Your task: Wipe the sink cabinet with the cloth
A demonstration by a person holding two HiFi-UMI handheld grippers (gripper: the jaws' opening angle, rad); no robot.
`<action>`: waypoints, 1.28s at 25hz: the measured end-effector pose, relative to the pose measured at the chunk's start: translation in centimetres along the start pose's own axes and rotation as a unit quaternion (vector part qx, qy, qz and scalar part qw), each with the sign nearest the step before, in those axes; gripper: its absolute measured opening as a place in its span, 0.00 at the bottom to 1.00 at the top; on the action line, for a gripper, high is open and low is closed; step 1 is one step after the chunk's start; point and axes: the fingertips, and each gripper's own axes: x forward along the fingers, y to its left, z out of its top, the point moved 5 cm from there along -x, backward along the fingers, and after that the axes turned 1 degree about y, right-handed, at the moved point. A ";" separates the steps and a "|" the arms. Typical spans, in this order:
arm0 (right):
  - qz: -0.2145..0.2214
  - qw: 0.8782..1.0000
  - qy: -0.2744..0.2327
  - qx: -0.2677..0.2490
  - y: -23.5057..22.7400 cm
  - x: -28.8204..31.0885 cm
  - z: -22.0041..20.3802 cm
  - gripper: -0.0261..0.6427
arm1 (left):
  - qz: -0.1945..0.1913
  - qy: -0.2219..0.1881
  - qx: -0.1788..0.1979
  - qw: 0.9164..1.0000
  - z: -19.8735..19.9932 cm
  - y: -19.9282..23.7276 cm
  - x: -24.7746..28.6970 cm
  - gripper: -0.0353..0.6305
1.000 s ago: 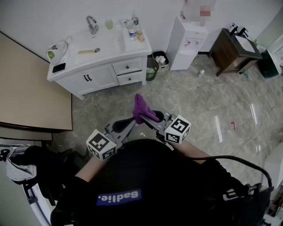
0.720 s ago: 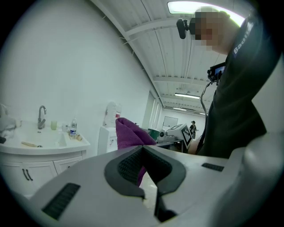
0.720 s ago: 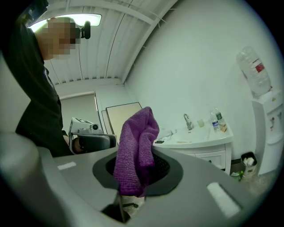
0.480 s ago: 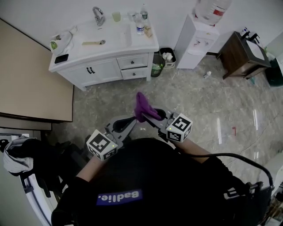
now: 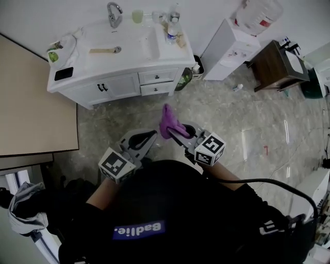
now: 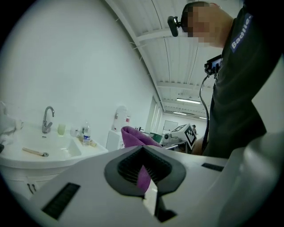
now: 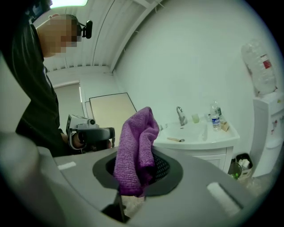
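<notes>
Cloth point(image 5: 169, 124) still clamped, sink cabinet point(image 5: 119, 88) nearer

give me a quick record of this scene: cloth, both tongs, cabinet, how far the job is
cloth: purple cloth, bunched, sticking up out of the right tongs
right tongs: shut on the purple cloth
left tongs: shut, empty, close beside the right tongs
sink cabinet: white, across the floor ahead, doors and drawers shut
countertop: faucet, green cup, bottle, black phone
progress: cloth is clear of the cabinet; wiping not yet begun
</notes>
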 end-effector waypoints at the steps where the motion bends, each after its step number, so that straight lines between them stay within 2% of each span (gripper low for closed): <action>1: -0.013 1.000 -0.002 0.006 -0.7 1.1 0.3 0.14 | -0.006 0.004 -0.001 1.000 0.3 1.4 -0.3 0.05; 4: -0.043 0.999 0.004 0.009 -2.5 4.3 0.7 0.14 | -0.021 0.010 -0.009 1.000 0.1 5.4 -0.8 0.05; 7: -0.055 0.998 0.016 0.005 -4.1 7.0 0.5 0.14 | -0.028 0.006 -0.020 0.999 -0.5 8.6 -0.6 0.05; 11: -0.053 0.998 0.029 0.012 -6.4 9.3 -0.6 0.14 | -0.026 0.008 -0.023 0.999 -1.2 10.7 0.6 0.05; 15: -0.040 0.998 0.052 -0.006 -10.1 11.3 -2.8 0.14 | -0.007 0.009 -0.029 1.000 -2.7 12.3 2.6 0.05; 20: -0.045 0.995 0.076 -0.039 -15.7 13.7 -6.7 0.14 | 0.014 0.007 -0.036 0.999 -7.4 14.6 5.8 0.05; 25: -0.048 0.993 0.084 -0.070 -21.3 17.1 -11.0 0.14 | 0.027 0.007 -0.020 0.999 -12.7 18.2 8.9 0.05; 28: -0.051 0.991 0.087 -0.086 -24.1 19.2 -14.0 0.14 | 0.037 0.008 -0.024 0.999 -16.3 20.4 10.4 0.05; 32: -0.071 0.988 0.080 -0.114 -27.3 21.8 -17.4 0.14 | 0.026 -0.002 -0.031 0.999 -21.6 23.1 12.5 0.05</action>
